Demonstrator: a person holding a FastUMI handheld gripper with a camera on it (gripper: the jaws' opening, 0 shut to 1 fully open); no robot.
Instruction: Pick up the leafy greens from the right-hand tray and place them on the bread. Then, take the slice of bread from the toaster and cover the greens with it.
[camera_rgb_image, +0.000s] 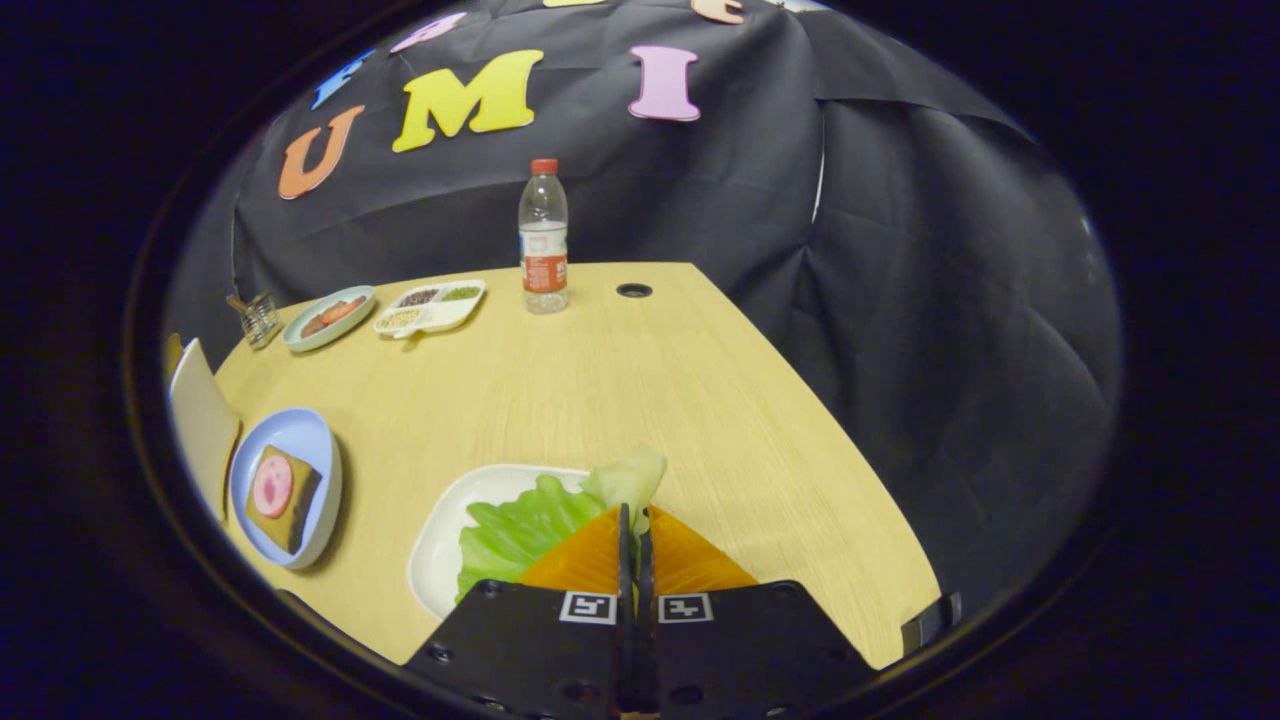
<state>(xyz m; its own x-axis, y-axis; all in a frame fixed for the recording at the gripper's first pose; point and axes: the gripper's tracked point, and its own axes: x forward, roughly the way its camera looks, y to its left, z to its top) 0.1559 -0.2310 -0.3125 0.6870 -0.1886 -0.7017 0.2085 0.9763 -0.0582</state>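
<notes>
Gripper fingers are pressed together with a lettuce leaf pinched between them; the leaf's pale tip sticks out just past the fingertips. So it's clamped on the leafy greens, and the rest of the leaf trails back over the white tray, which sits directly under and to the left of the gripper. Can't tell whether the leaf is fully off the tray or dragging on it.

Key relation for the next move: the bread lies to the left of the white tray, on a blue plate, with a pink round slice on top. Travel is leftward from the tray, and the bread's long axis runs roughly toward and away from the gripper. My read: grasp done, carry to bread is next.

A pale slab stands just left of the blue plate; might be the toaster side, not sure.

Far side of the wooden surface from the white tray: water bottle, a divided dish with grains, a green plate with food, a small glass. Black cloth booth wall behind.
</notes>
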